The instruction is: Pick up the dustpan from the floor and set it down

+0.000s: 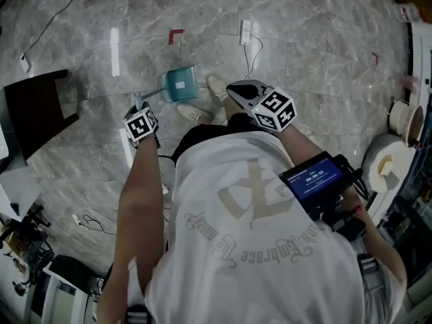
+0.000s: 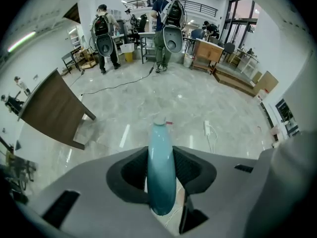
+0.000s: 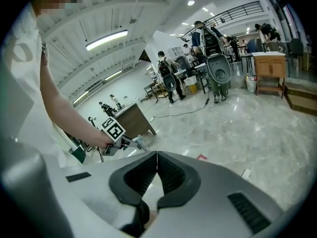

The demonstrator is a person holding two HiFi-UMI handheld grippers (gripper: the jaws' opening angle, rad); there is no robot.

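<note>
Left gripper (image 2: 161, 157) jaws clamped on dustpan (image 1: 180, 84) handle. Pan just beside shoes (image 1: 194, 113). Right gripper (image 3: 157, 168) jaws together, empty. Power strip (image 1: 245, 32) beyond, dark table (image 1: 37, 110) left.

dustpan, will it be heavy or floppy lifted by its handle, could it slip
Probably light and stiff: the dustpan looks like thin moulded teal plastic. Its handle is smooth and rounded, so it may twist in the left gripper clamped on it. Held only at the handle end, the pan would likely droop forward.
</note>
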